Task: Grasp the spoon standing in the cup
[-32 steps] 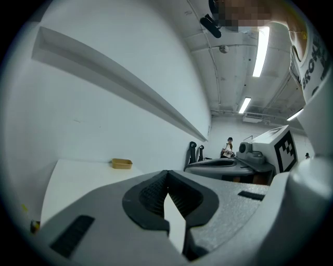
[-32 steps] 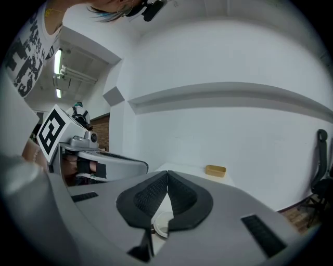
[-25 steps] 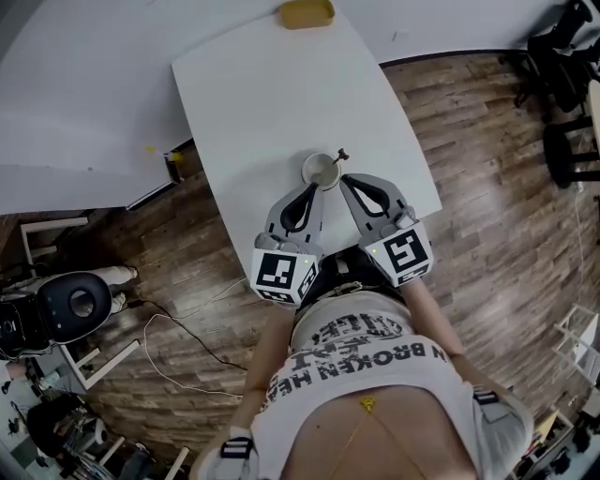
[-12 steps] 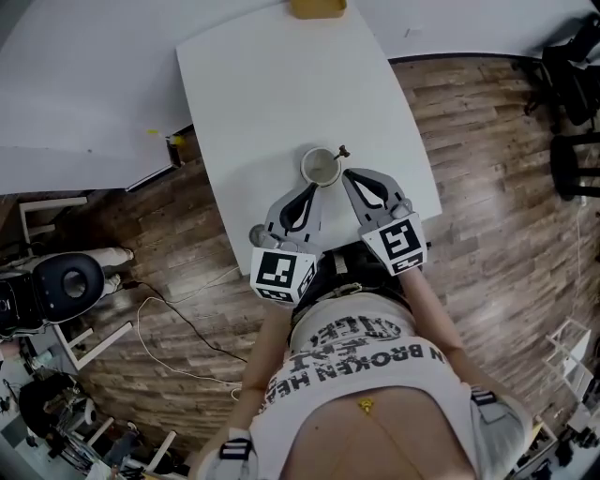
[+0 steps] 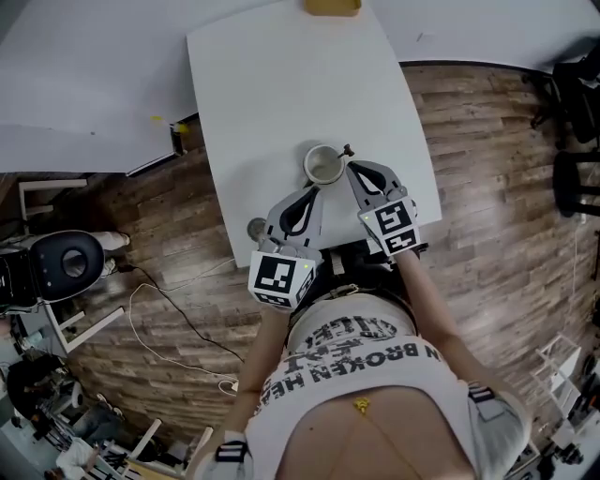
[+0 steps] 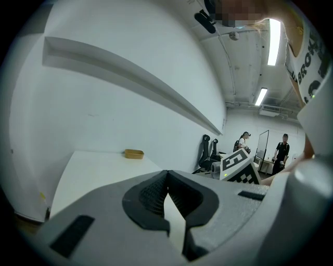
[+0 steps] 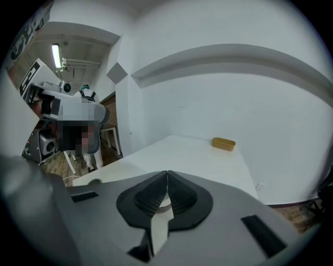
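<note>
A pale cup (image 5: 323, 165) stands on the white table (image 5: 281, 84) near its front edge. A dark spoon handle (image 5: 346, 149) sticks out over the cup's right rim. My right gripper (image 5: 350, 168) is shut and empty, its tip just right of the cup and below the spoon handle. The left gripper (image 5: 315, 187) is also shut and empty, pointing at the cup's near side. In the left gripper view the left gripper (image 6: 167, 172) has its pads meeting. The right gripper view shows the right gripper (image 7: 167, 173) closed too, with a curved bit of cup rim (image 7: 162, 204) in the gap behind its pads.
A yellow tray (image 5: 331, 6) sits at the table's far edge, also seen as the yellow tray (image 7: 223, 143) ahead. A small grey round thing (image 5: 256, 228) lies at the table's near left corner. Wood floor, cables, chairs and other people surround the table.
The right gripper has sunk toward the table and drawn in beside the cup. The left gripper has barely moved. Both stayed shut.
</note>
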The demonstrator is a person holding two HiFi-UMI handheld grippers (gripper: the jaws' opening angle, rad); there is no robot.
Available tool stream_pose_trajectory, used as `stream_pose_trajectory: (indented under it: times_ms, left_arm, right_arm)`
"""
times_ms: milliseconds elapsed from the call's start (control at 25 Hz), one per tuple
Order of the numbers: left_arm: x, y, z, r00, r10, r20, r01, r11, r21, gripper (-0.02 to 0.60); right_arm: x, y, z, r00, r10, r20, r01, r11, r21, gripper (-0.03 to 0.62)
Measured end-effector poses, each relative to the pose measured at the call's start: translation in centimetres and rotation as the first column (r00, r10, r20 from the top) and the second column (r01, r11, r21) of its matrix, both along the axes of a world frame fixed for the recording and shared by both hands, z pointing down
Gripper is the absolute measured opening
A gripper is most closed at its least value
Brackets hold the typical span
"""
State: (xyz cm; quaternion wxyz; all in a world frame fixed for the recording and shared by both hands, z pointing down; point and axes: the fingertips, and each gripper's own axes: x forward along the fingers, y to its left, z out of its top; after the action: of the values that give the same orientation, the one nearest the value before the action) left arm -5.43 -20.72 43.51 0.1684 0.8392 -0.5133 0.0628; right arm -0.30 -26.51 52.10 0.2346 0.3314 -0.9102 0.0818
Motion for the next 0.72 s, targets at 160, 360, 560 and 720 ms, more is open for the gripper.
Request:
stream_pose_trajectory:
  times_ms: [160, 360, 560, 720]
  left_arm:
    - [-0.6, 0.2, 0.4, 1.000, -0.019, 0.005, 0.019, 1.000, -0.012, -0.009]
    - [-1.2, 0.6, 0.5, 0.999, -0.048, 0.008, 0.048, 0.999, -0.019, -0.009]
    - [-2.2, 0.7, 0.9, 0.997, -0.081, 0.006, 0.081, 0.996, -0.027, -0.009]
    - [-3.1, 1.0, 1.2, 0.994, -0.108, 0.002, 0.108, 0.993, -0.037, -0.009]
  right_arm:
    - [0.1, -0.6, 1.5, 1.000, 0.004, -0.016, -0.004, 1.000, -0.028, 0.006]
    - [0.4, -1.6, 2.4, 1.000, 0.028, -0.005, -0.028, 0.998, -0.054, 0.008]
    - [0.6, -3.1, 3.1, 0.999, 0.040, -0.001, -0.040, 0.997, -0.069, 0.013]
    - [0.5, -4.0, 4.0, 0.999, 0.049, 0.014, -0.047, 0.992, -0.121, 0.115]
